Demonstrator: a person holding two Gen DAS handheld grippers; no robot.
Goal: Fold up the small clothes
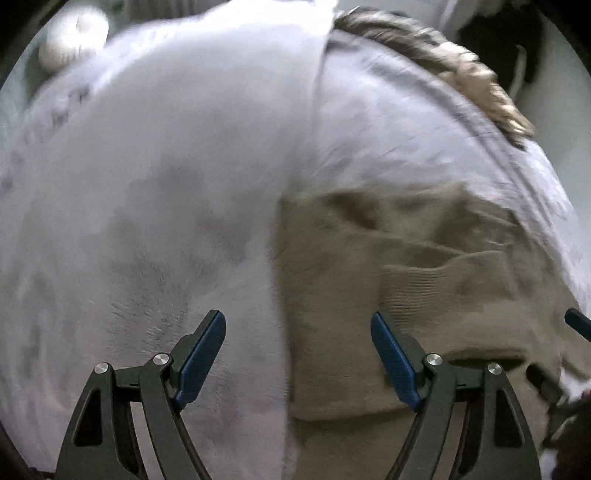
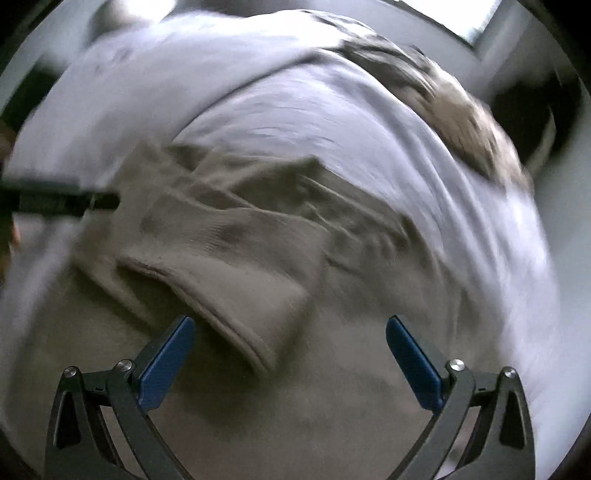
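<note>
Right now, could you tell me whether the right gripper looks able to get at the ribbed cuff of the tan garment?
Probably yes. The right gripper hangs with its jaws wide open, and the cuff lies on top, just ahead, with nothing covering it.

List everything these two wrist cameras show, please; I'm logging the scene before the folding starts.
tan knit garment: one, tan-brown, lying rumpled on the bedding, a ribbed cuff toward the right gripper.
pale bedding: one spread, pale lavender-grey, under the garment and filling most of both views.
furry brown item: one, mottled brown, at the far edge of the bedding; too blurred to identify.
round white object: one, white, top left of the left wrist view, beyond the bedding; blurred.
left gripper: one, black with blue pads, open, over the boundary between bedding and garment, holding nothing.
right gripper: one, black with blue pads, open, just above the garment's cuff, holding nothing.
</note>
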